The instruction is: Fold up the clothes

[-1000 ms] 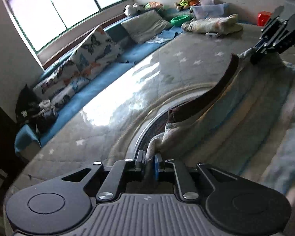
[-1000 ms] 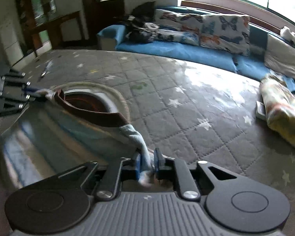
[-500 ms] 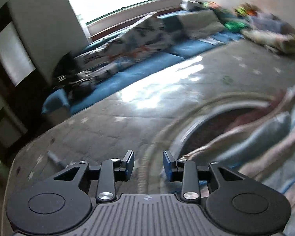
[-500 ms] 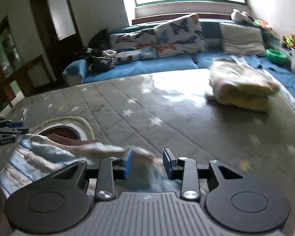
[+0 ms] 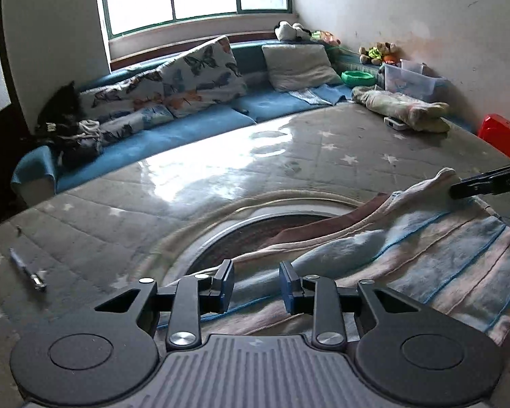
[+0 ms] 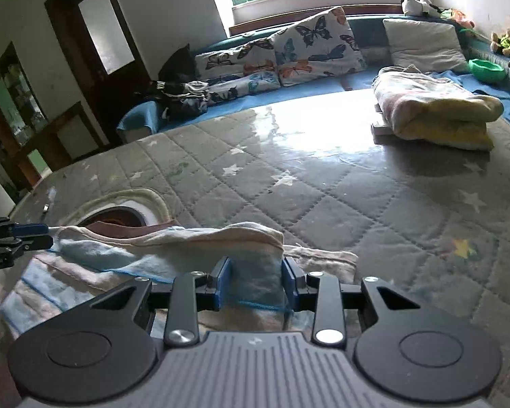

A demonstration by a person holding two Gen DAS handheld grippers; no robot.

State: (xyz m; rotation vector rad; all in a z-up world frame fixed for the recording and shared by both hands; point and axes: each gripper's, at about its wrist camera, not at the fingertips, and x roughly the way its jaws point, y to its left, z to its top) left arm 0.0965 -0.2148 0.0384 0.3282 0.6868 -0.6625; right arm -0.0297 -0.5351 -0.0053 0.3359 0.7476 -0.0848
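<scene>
A blue-and-cream striped garment (image 5: 425,255) with a brown collar band lies folded on the grey quilted mat (image 5: 289,170). My left gripper (image 5: 256,285) is open just above the garment's near left edge, with nothing pinched. In the right wrist view my right gripper (image 6: 255,284) is open too, its pads standing either side of a raised fold of the garment (image 6: 153,248) without clamping it. Each gripper shows at the edge of the other's view: the right gripper (image 5: 459,188) at the garment's far corner, the left gripper (image 6: 34,234) at the collar end.
A round ring pattern (image 5: 255,227) in the mat lies partly under the collar. A pen (image 5: 27,268) lies at the left. A folded blanket (image 6: 435,112) sits at the far right, near a red box (image 5: 501,136). Blue cushions and butterfly pillows (image 5: 204,71) line the back.
Both grippers were shut on the garment's corners and holding it up; both have since opened and let go. The garment now rests on the mat, and both cameras have swung level.
</scene>
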